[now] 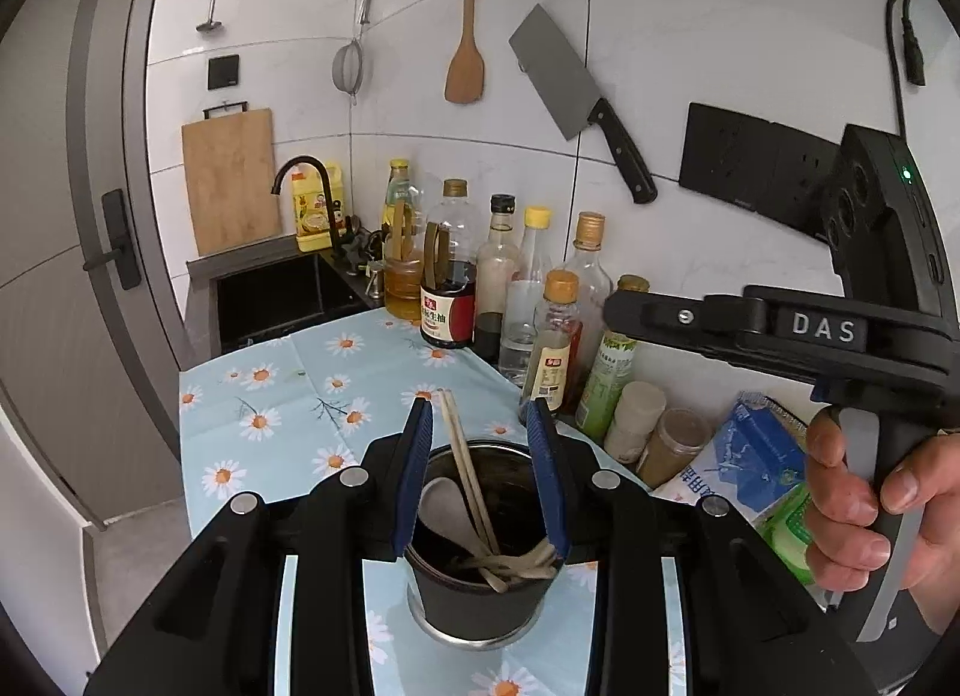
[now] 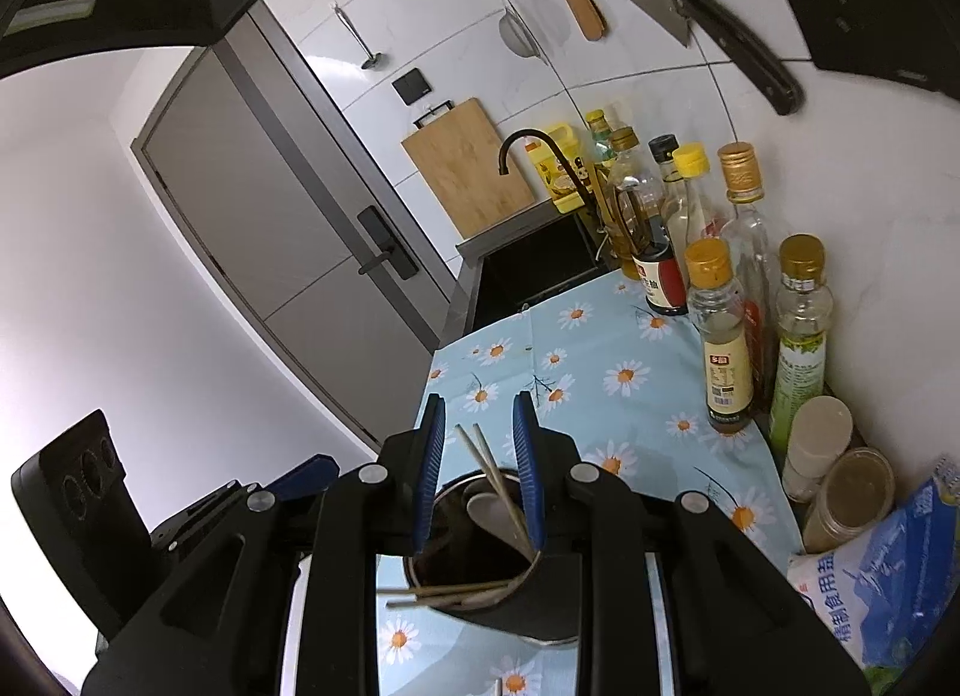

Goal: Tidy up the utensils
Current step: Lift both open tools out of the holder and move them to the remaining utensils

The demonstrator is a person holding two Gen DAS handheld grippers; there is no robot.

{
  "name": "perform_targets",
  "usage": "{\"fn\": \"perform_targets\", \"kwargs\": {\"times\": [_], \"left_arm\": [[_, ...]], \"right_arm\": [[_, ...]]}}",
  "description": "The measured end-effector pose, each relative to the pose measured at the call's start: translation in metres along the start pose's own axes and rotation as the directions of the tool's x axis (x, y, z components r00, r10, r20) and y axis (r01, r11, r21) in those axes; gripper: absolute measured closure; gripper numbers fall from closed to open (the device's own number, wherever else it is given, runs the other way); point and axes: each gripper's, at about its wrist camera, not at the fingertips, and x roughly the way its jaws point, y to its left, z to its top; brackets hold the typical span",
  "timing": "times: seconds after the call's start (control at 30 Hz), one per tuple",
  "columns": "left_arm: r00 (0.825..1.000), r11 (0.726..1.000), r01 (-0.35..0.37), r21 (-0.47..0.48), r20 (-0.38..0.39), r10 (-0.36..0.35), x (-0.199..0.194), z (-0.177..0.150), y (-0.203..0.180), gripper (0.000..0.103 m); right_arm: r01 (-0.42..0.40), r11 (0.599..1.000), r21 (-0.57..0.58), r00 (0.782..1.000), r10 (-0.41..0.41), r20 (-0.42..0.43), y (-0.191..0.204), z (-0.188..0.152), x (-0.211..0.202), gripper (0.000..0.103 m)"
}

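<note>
A black utensil holder [image 1: 474, 594] stands on the daisy tablecloth, just below both grippers. Two pale chopsticks [image 1: 462, 456] and a white spoon [image 1: 444, 507] lean upright in it, and more wooden sticks [image 1: 510, 567] lie across its near rim. My left gripper [image 1: 480, 408] is open above the holder. The chopsticks rise between its blue pads without touching them. My right gripper [image 2: 480, 399] is also open over the same holder [image 2: 528, 606]. The chopsticks [image 2: 495, 474] stand free between its pads, with the spoon [image 2: 489, 510] behind them. A hand [image 1: 852, 492] holds the right gripper's grip.
Several sauce and oil bottles [image 1: 447, 288] line the wall on the right, with spice jars [image 2: 819, 450] and a blue salt bag [image 2: 888, 582] nearer. A black sink [image 1: 270, 300] with a faucet lies beyond the tablecloth [image 1: 288, 396]. A cleaver [image 1: 558, 78] and a wooden spatula [image 1: 465, 66] hang on the tiles.
</note>
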Motion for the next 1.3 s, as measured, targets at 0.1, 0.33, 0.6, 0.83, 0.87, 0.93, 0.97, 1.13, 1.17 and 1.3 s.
{"fn": "perform_targets", "kwargs": {"times": [0.1, 0.33, 0.6, 0.83, 0.87, 0.93, 0.97, 1.13, 1.17, 1.3], "left_arm": [[1.000, 1.000, -0.012, -0.003, 0.008, 0.012, -0.009, -0.001, -0.005, 0.071], [0.998, 0.997, -0.064, -0.043, 0.005, 0.064, -0.029, -0.003, -0.013, 0.071], [0.989, 0.982, -0.144, -0.124, 0.008, 0.146, -0.053, -0.017, -0.025, 0.071], [0.978, 0.961, -0.208, -0.183, -0.044, 0.204, -0.069, -0.041, -0.035, 0.071], [0.977, 0.958, -0.213, -0.190, -0.056, 0.206, -0.070, -0.046, -0.036, 0.071], [0.974, 0.954, -0.225, -0.195, -0.073, 0.215, -0.073, -0.053, -0.039, 0.071], [0.973, 0.953, -0.229, -0.196, -0.081, 0.217, -0.075, -0.057, -0.041, 0.071], [0.968, 0.944, -0.248, -0.219, -0.095, 0.232, -0.085, -0.072, -0.041, 0.071], [0.968, 0.944, -0.246, -0.219, -0.096, 0.230, -0.087, -0.075, -0.040, 0.071], [0.978, 0.953, -0.199, -0.228, -0.116, 0.176, -0.088, -0.088, -0.037, 0.066]], "right_arm": [[-0.020, 1.000, 0.005, 1.000, 0.020, 0.004, -0.002, -0.001, -0.010, 0.066], [-0.072, 0.997, -0.008, 0.996, 0.071, -0.052, 0.002, -0.005, -0.016, 0.066], [-0.129, 0.991, -0.022, 0.980, 0.124, -0.157, 0.003, -0.019, -0.026, 0.065], [-0.180, 0.983, -0.026, 0.961, 0.171, -0.218, 0.003, -0.044, -0.041, 0.058], [-0.190, 0.982, -0.012, 0.954, 0.181, -0.240, 0.002, -0.048, -0.040, 0.058], [-0.199, 0.980, 0.005, 0.943, 0.193, -0.271, 0.001, -0.056, -0.040, 0.058], [-0.200, 0.980, 0.008, 0.941, 0.194, -0.277, 0.001, -0.058, -0.040, 0.058], [-0.180, 0.983, 0.020, 0.936, 0.178, -0.302, 0.000, -0.072, -0.048, 0.058], [-0.176, 0.984, 0.023, 0.936, 0.175, -0.304, -0.001, -0.075, -0.049, 0.058], [-0.161, 0.985, 0.067, 0.929, 0.174, -0.327, -0.005, -0.090, -0.053, 0.057]]}}
